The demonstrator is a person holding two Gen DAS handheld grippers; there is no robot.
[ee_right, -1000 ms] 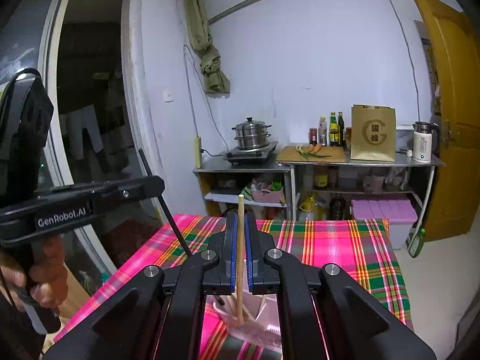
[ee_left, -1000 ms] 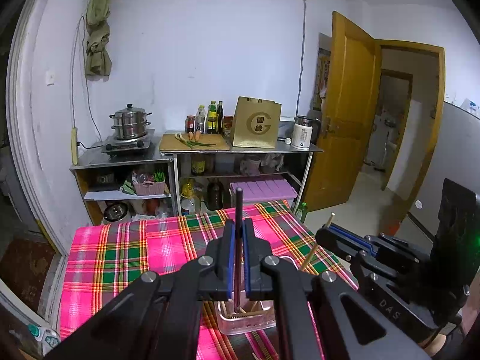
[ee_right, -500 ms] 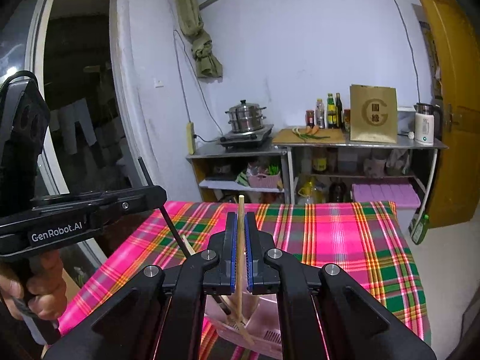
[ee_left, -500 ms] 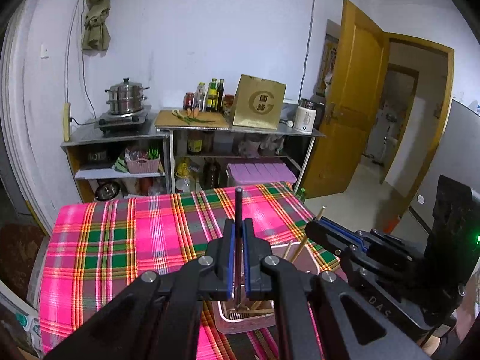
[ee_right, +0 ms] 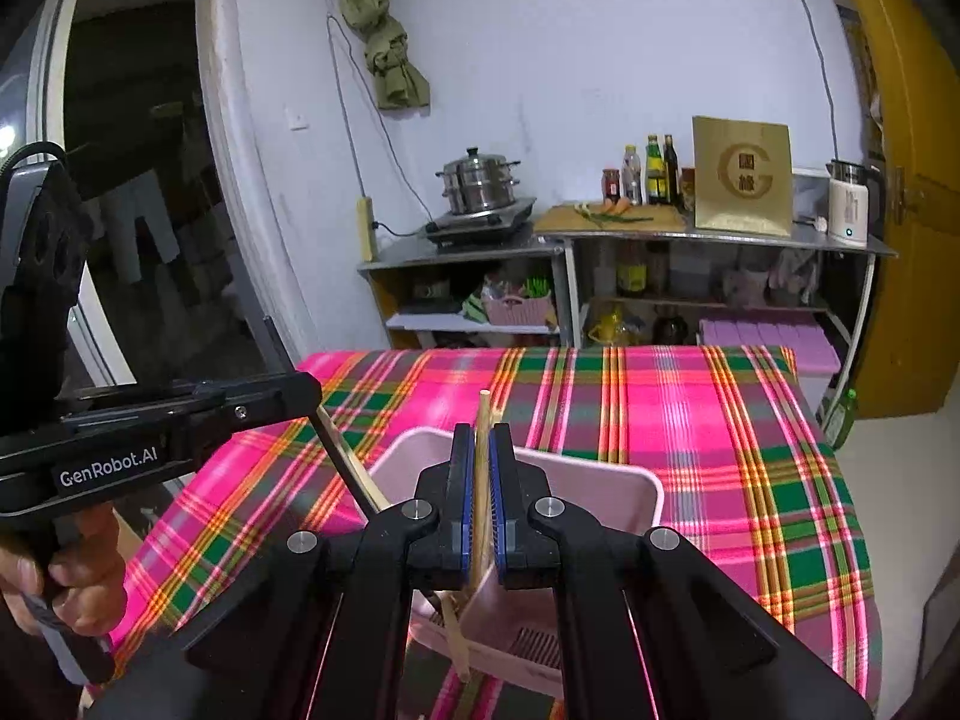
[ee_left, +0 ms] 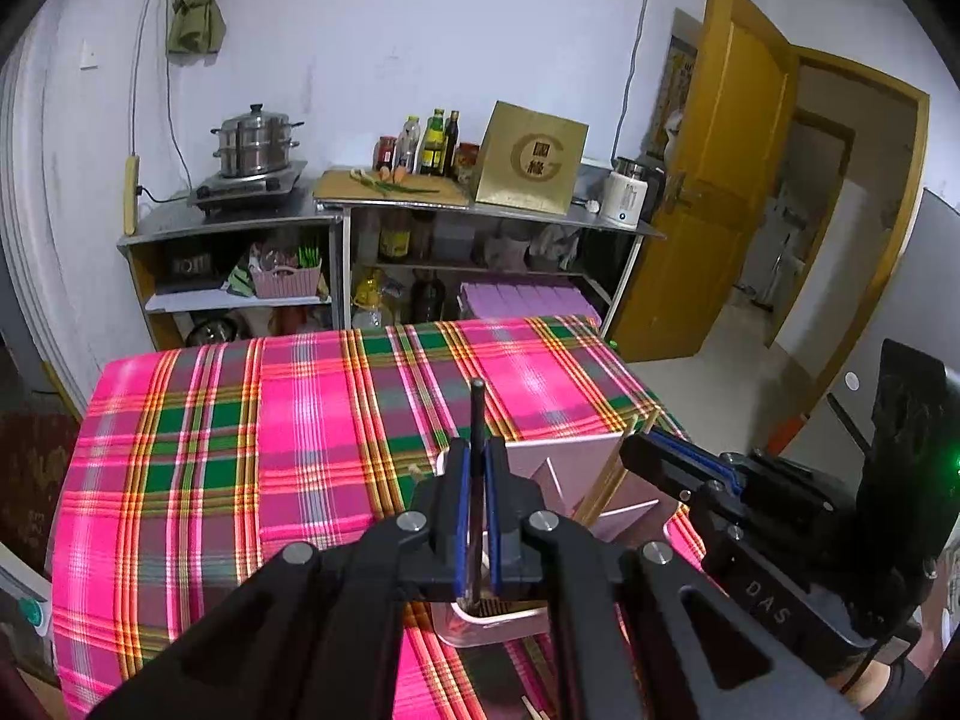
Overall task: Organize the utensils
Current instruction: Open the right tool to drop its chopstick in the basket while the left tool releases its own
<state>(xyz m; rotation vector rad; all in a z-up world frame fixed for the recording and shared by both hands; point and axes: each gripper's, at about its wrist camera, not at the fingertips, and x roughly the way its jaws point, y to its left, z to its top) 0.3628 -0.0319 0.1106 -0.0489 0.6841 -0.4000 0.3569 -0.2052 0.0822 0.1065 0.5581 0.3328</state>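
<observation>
The left gripper [ee_left: 474, 516] pinches a dark thin chopstick [ee_left: 476, 420], and the right gripper [ee_right: 478, 504] pinches a pale wooden chopstick [ee_right: 482, 420], both above the near pink plastic divided holder [ee_right: 600, 480] on the pink plaid tablecloth [ee_right: 660, 408].

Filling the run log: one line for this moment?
left tool: shut on black chopstick | right tool: shut on wooden chopstick | both over pink holder

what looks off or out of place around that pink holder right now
Nothing is spilled or broken. The pink utensil holder stands upright on the plaid tablecloth. The only stray item is a wooden chopstick lying loose on the cloth beside the holder, at the table's near edge.
</observation>
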